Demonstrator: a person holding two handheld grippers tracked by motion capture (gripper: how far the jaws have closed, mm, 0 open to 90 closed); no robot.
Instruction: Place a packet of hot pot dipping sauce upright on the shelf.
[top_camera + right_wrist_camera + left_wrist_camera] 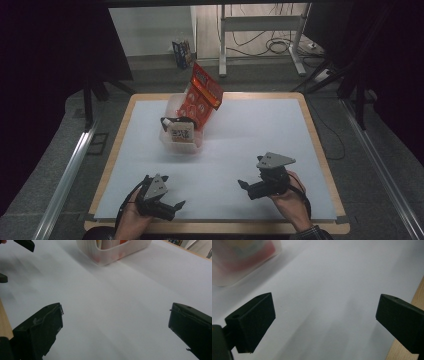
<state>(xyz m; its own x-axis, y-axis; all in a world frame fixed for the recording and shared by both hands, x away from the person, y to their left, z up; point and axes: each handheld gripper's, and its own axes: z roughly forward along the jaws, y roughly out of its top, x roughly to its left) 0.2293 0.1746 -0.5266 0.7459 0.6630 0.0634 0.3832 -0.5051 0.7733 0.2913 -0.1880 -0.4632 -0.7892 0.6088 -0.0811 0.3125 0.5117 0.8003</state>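
Both the left gripper [175,204] and right gripper [243,184] hover spread and empty, well short of the translucent plastic tub [167,141]. Its crinkly red-orange snack bag [202,95] looks light and crushable, best pinched at the top edge.

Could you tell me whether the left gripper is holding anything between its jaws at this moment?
No, the left gripper has its jaws wide apart with just the white table surface between them.

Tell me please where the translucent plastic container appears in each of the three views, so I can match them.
High view: the plastic container sits on the far left part of the white mat, holding an orange snack bag and a small box.
Left gripper view: blurred, in the top left corner.
Right gripper view: at the top edge, middle.
Shared landmark: the white mat.
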